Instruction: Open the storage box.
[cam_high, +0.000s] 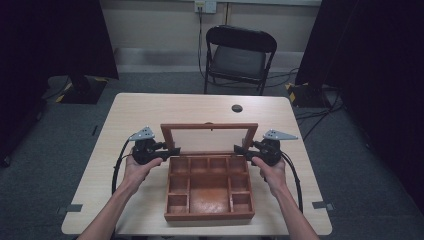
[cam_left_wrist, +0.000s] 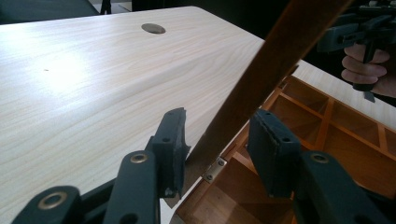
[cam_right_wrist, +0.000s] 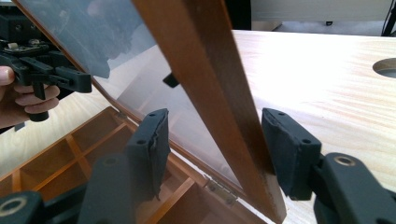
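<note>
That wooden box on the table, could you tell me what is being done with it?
A person works the hinged lid of the wooden box, one gripper at each side. The left gripper and the right gripper each straddle a side rail, the jaws not clearly clamped. The lid stands open and the compartments look empty.

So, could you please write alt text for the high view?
A person's hands hold the left gripper and right gripper at either side of the raised glass lid of a wooden box on a table. The box's compartments look empty; a black chair stands behind.
</note>
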